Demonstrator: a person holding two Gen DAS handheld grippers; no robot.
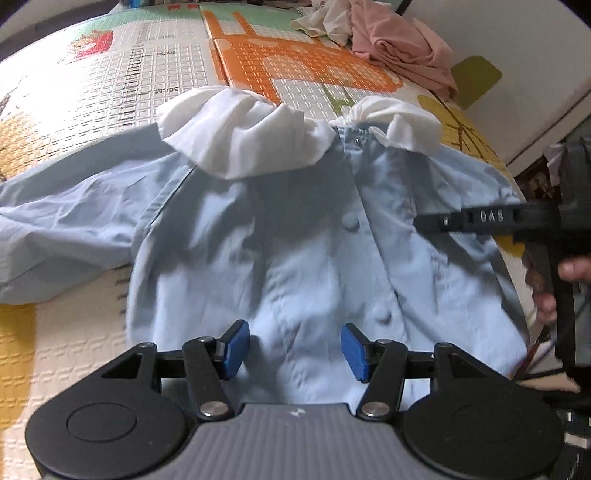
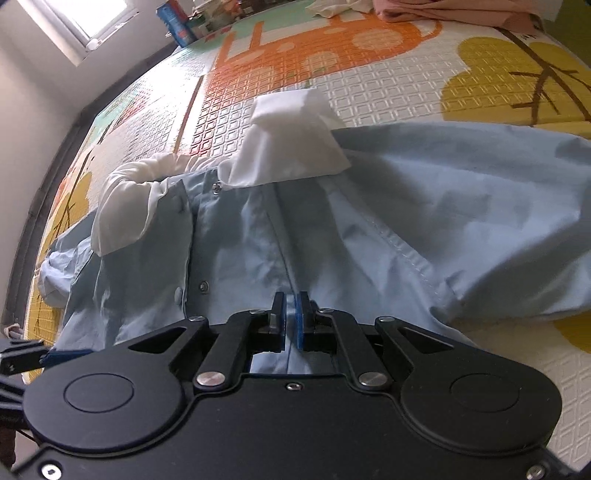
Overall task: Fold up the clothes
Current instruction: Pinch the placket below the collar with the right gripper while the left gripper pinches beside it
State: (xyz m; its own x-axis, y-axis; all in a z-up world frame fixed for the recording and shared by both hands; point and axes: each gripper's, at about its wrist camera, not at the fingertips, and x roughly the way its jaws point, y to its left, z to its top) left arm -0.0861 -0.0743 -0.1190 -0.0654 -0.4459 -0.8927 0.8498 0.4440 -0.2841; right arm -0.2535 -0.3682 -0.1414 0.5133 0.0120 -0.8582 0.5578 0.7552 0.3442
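While spread flat on the patterned play mat, light blue shirt with white collar facing up. Left of shirt's button placket, left gripper hovering, jaws roughly half open, nothing between. Right of placket, right gripper pinched closed on shirt fabric. Beyond collar, pink clothes pile.

1. I take this for a room in a home, likely a child's play area.
2. The floor under me is a padded play mat printed with an orange vehicle, yellow trees and a ruler strip.
3. A small blue shirt with a white collar lies on it, and a heap of pink and white clothes sits further off.
4. A window lights a plain wall.
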